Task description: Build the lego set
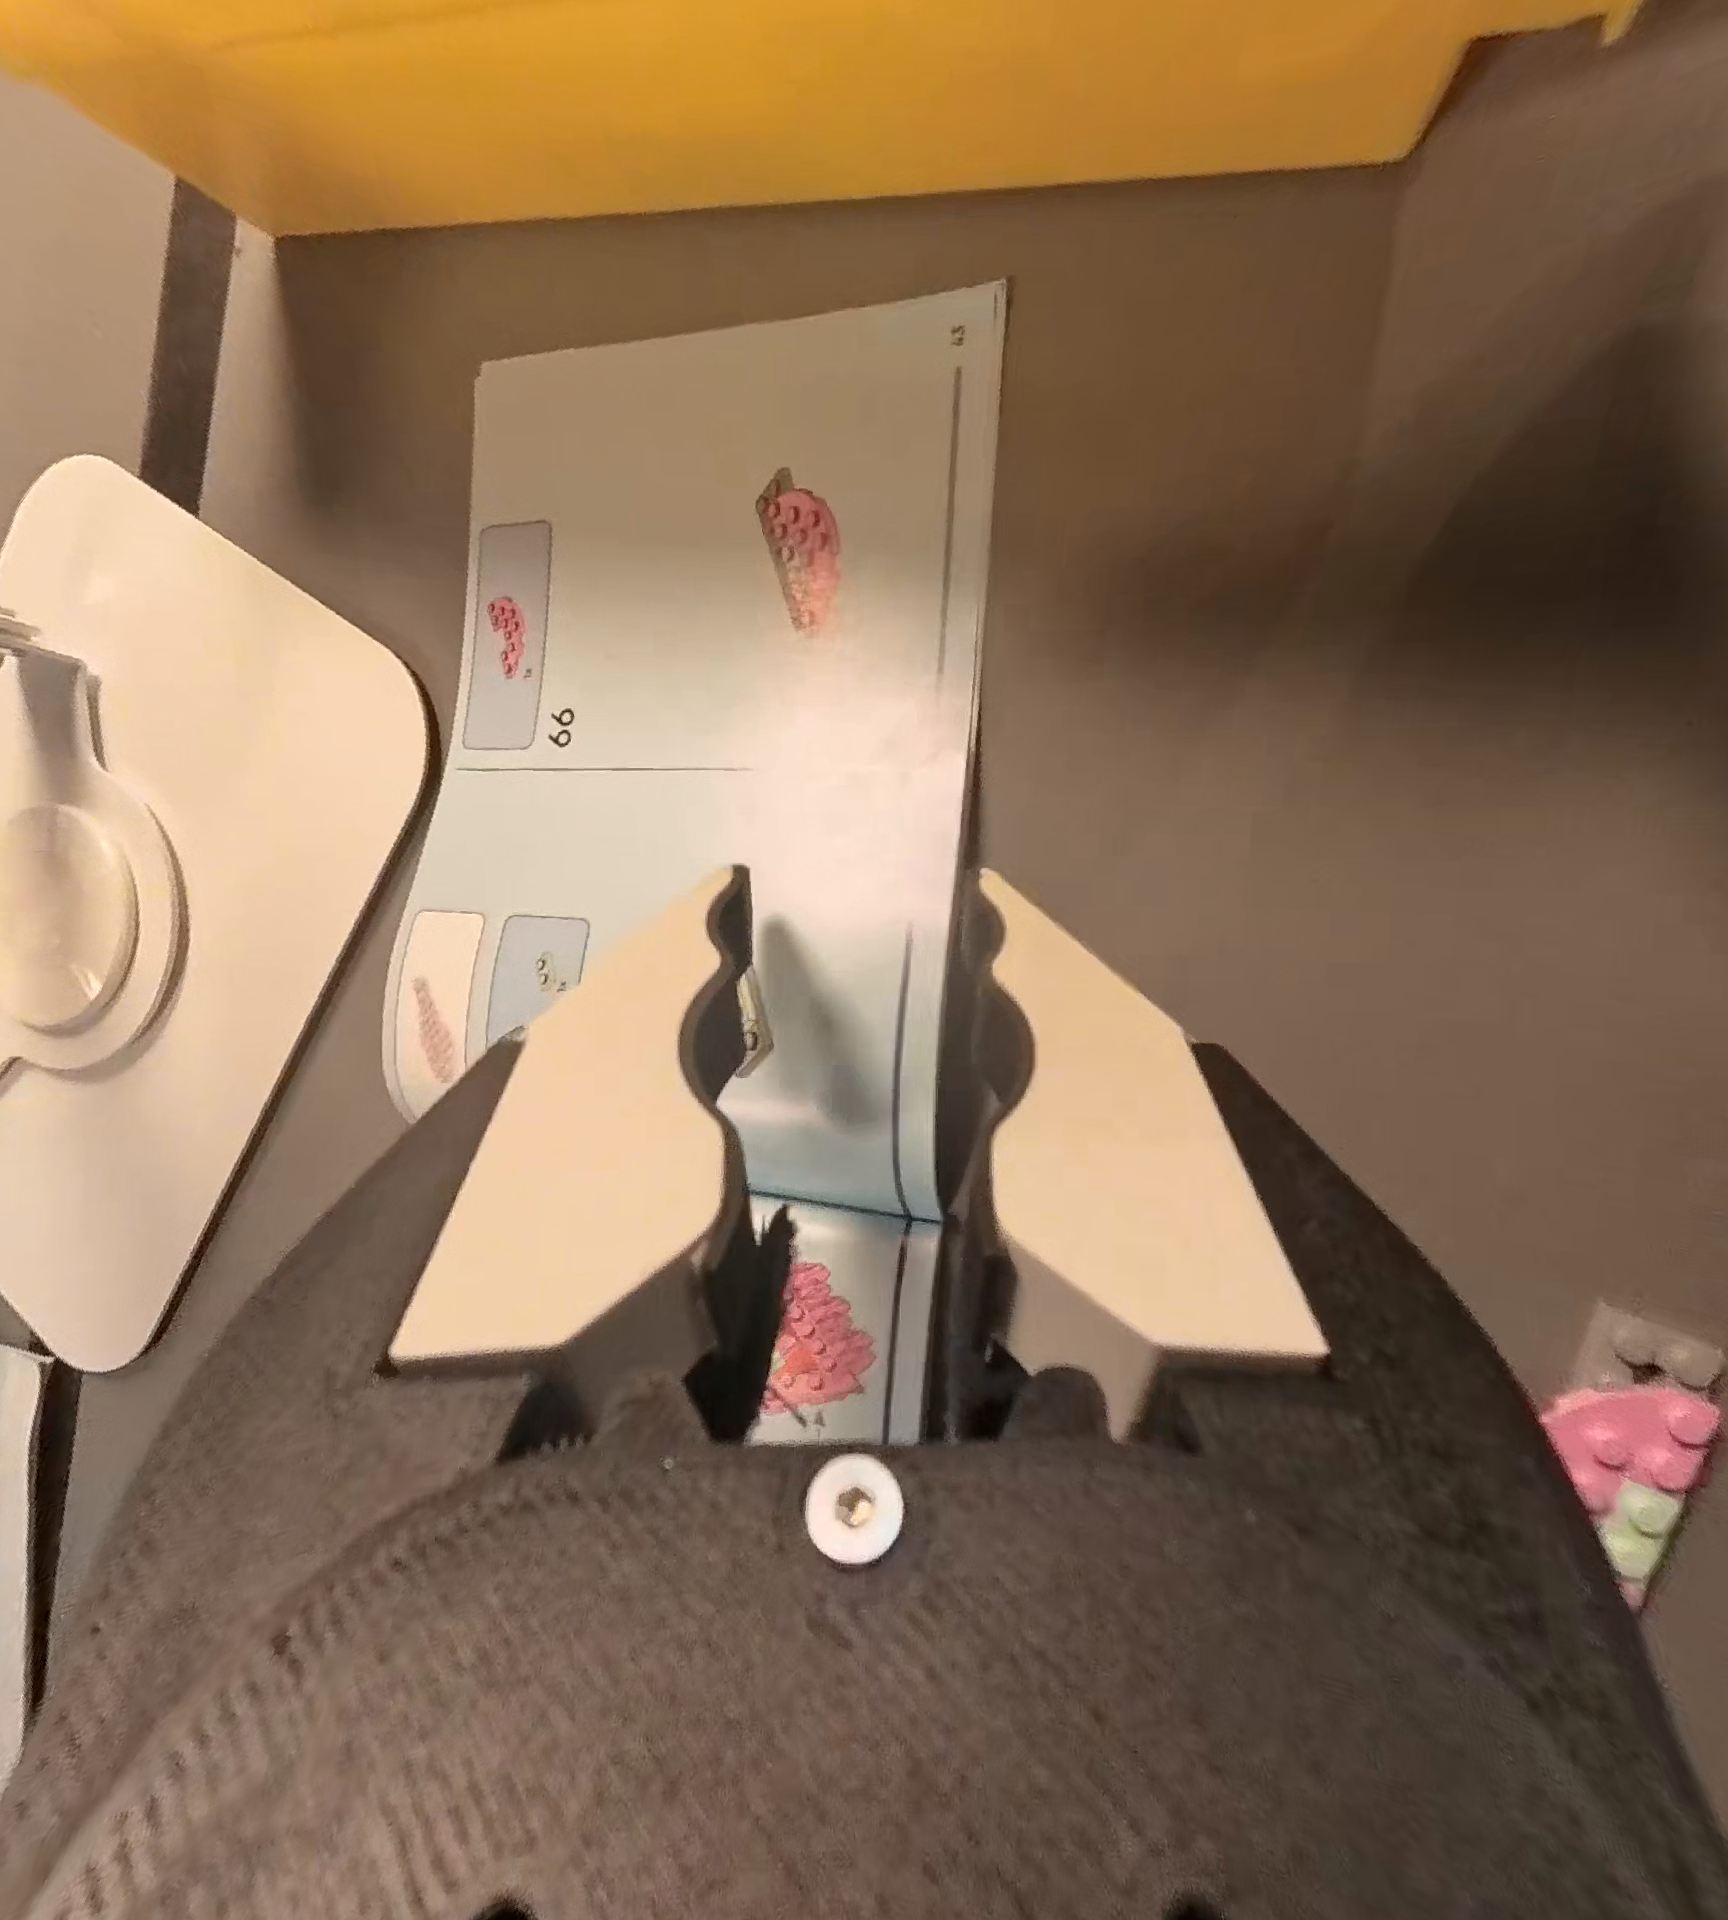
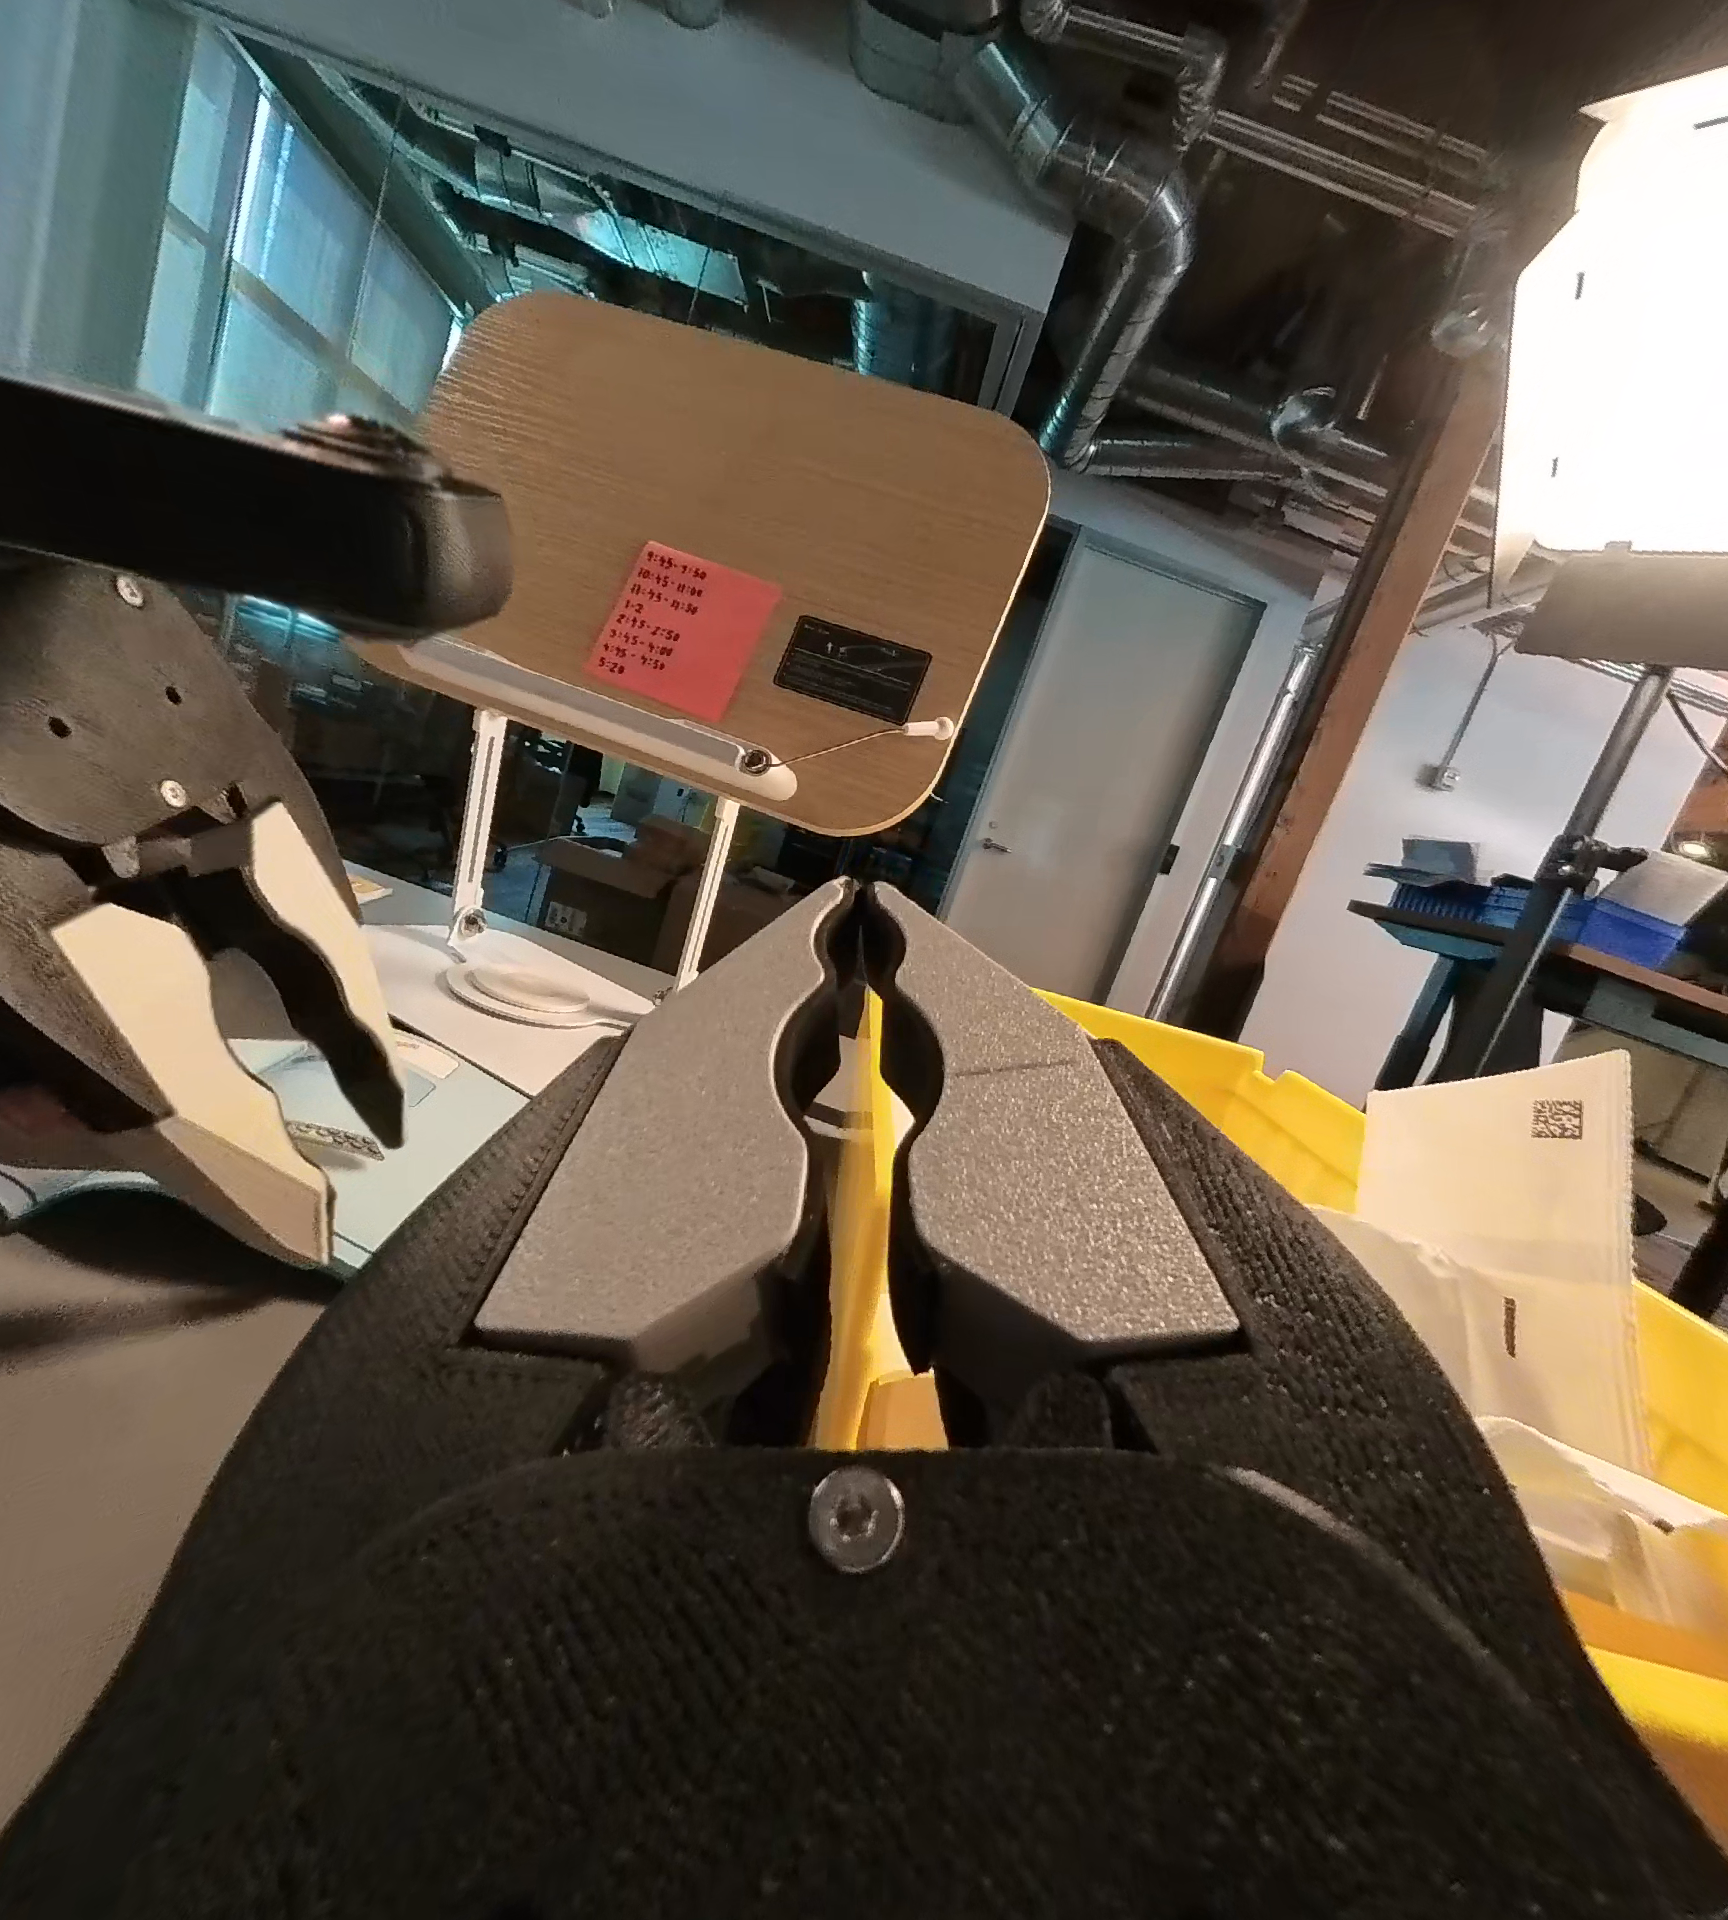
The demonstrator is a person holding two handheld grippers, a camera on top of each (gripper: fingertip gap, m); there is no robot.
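Observation:
My left gripper (image 1: 862,878) is open, its cream fingers set over an open instruction booklet (image 1: 714,582) on the dark table. The right edge of a pale blue page runs down between the fingers, close to the inner side of the right finger (image 1: 1078,997). The left finger (image 1: 631,997) stands apart from it. The right wrist view shows this gripper (image 2: 351,1184) open, tips down at the booklet (image 2: 8,1174). My right gripper (image 2: 855,888) is shut with nothing visible between its grey fingers. It is raised above a yellow bin (image 2: 1255,1081).
A white stand base (image 1: 164,831) sits left of the booklet; its wooden board (image 2: 735,582) bears a pink note. The yellow bin (image 1: 631,94) lies beyond and holds white paper bags (image 2: 1504,1174). A small pink, green and grey brick assembly (image 1: 1629,1444) lies on the right. The grippers' ends are close to 15 centimetres from one another.

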